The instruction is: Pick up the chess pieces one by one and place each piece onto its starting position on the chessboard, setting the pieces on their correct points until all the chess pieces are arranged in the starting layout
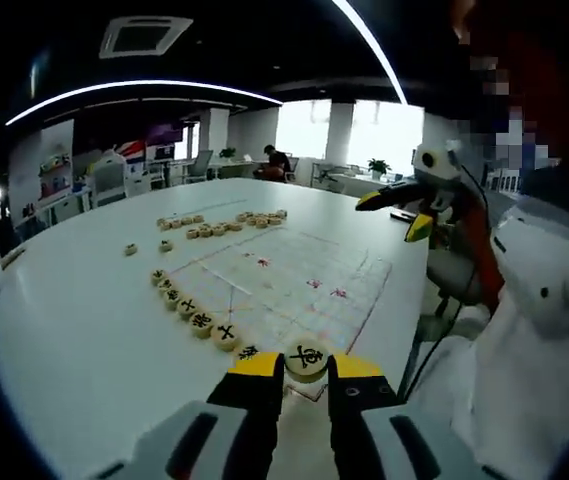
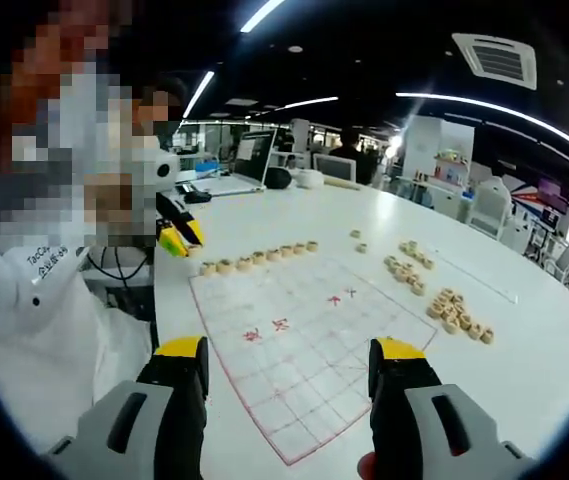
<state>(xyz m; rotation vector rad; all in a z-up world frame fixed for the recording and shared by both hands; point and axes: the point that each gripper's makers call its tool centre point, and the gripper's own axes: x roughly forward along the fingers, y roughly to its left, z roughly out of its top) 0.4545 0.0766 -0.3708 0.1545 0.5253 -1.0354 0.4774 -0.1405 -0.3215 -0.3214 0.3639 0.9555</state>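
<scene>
A round wooden chess piece [image 1: 306, 355] with a black character sits between the yellow tips of my left gripper [image 1: 306, 376], which is shut on it at the near corner of the chessboard sheet [image 1: 284, 280]. A row of pieces [image 1: 202, 321] runs along the board's left edge. Loose pieces [image 1: 219, 226] lie in a heap beyond the far edge. My right gripper [image 2: 289, 350] hangs open over the chessboard sheet [image 2: 304, 340], nothing between its jaws. The same row of pieces [image 2: 259, 257] lines the far edge here, and the heap [image 2: 452, 312] lies at the right.
The big white round table [image 1: 74, 330] carries the board. Two stray pieces [image 1: 130, 248] lie left of the heap. A person in white [image 2: 34, 320] sits at the table's edge. A laptop [image 2: 229, 182] stands farther back. The right gripper [image 1: 396, 212] shows at the right of the left gripper view.
</scene>
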